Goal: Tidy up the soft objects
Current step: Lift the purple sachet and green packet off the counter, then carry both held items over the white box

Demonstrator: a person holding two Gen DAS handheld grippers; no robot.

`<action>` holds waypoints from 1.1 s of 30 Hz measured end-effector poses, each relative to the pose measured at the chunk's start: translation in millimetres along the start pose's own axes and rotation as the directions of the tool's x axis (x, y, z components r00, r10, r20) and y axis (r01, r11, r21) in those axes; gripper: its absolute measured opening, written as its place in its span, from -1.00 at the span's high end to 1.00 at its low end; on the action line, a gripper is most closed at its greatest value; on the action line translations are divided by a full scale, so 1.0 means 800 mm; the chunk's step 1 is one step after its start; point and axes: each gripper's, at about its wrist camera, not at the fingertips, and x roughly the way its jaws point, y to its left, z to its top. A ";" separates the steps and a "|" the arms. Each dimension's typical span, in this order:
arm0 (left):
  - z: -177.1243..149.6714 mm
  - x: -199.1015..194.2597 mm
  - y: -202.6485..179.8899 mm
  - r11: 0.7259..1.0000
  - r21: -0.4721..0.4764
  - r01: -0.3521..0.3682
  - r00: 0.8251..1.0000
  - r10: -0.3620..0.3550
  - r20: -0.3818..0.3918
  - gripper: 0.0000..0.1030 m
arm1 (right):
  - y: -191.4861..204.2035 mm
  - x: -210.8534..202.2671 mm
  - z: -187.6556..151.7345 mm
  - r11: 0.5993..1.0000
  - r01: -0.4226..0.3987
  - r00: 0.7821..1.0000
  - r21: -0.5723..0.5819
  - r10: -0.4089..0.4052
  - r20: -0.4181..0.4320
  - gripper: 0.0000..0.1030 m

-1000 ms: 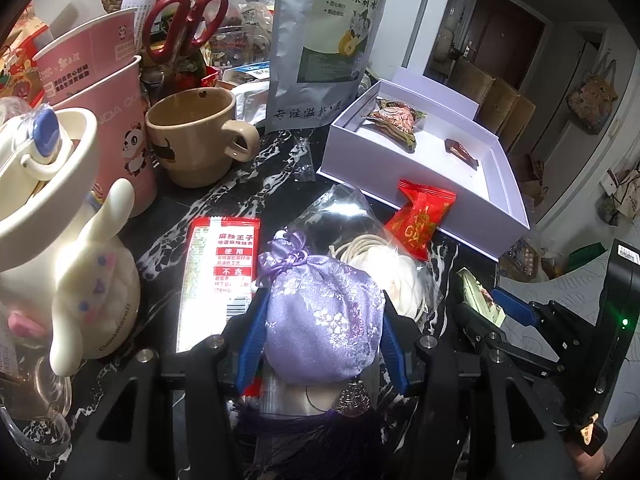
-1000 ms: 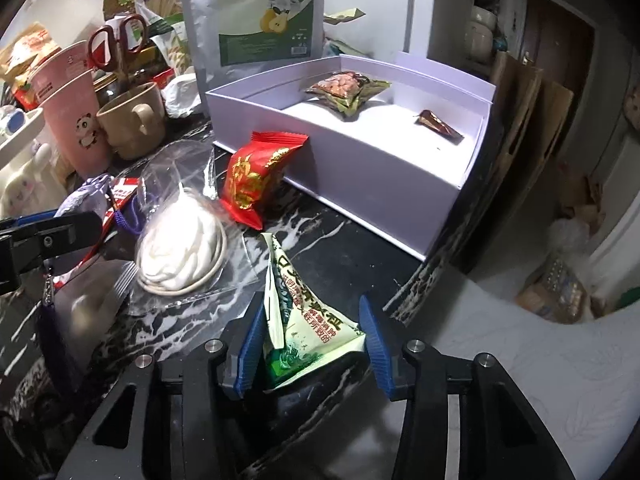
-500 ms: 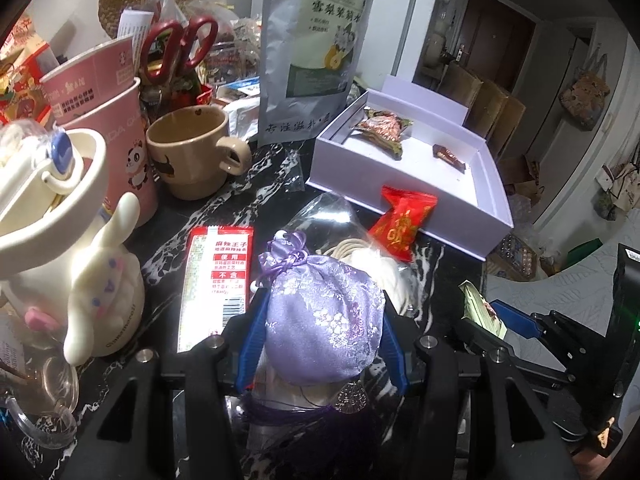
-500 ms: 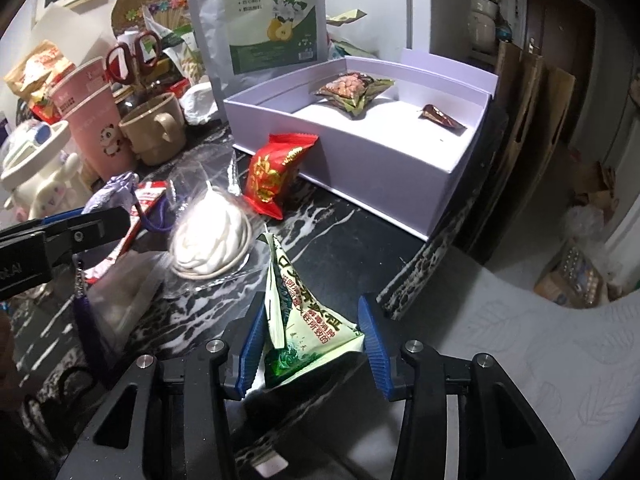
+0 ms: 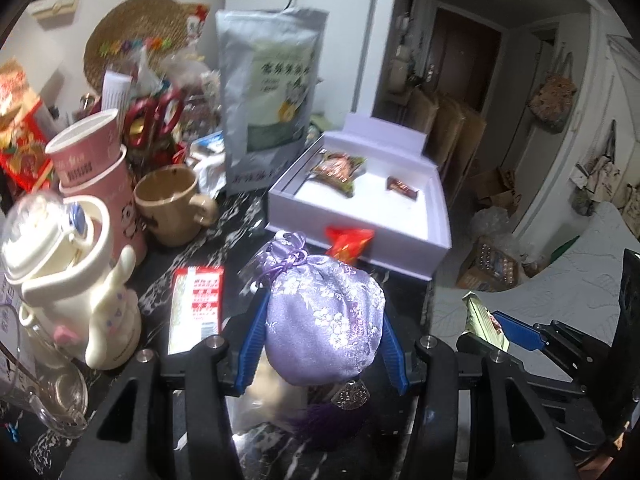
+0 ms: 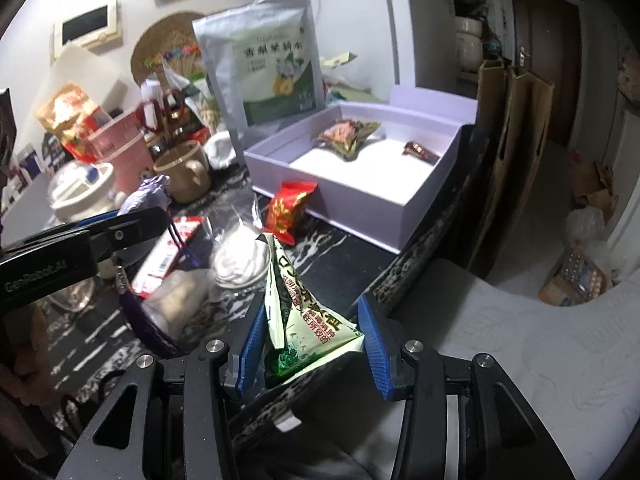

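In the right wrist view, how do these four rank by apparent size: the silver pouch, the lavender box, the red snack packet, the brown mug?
1. lavender box
2. silver pouch
3 and 4. brown mug and red snack packet: they look alike, so I leave them unranked; the packet also lies nearer the camera.

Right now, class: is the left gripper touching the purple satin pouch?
Touching. The left wrist view shows the left gripper with both blue fingers pressed against the sides of the purple satin pouch, no gap.
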 end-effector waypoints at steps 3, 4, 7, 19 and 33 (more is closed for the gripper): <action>0.006 -0.011 -0.012 1.000 0.022 0.016 0.999 -0.017 0.028 0.02 | -0.004 -0.023 0.001 1.000 0.000 1.000 0.007 0.000 0.031 0.12; 0.009 -0.015 -0.016 0.999 0.029 0.023 0.999 -0.024 0.040 0.02 | -0.005 -0.031 0.002 1.000 0.000 0.999 0.009 0.000 0.044 0.12; 0.020 -0.027 -0.032 0.997 0.056 0.044 0.996 -0.049 0.077 0.02 | -0.010 -0.055 0.006 1.000 -0.002 0.996 0.013 0.001 0.084 0.12; 0.074 -0.058 -0.091 0.979 0.169 0.111 0.967 -0.145 0.208 0.02 | -0.035 -0.119 0.042 1.000 0.010 0.974 -0.005 -0.008 0.227 0.13; 0.172 -0.036 -0.125 0.970 0.232 0.075 0.937 -0.149 0.316 0.02 | -0.071 -0.135 0.134 0.997 0.016 0.936 -0.070 0.010 0.353 0.12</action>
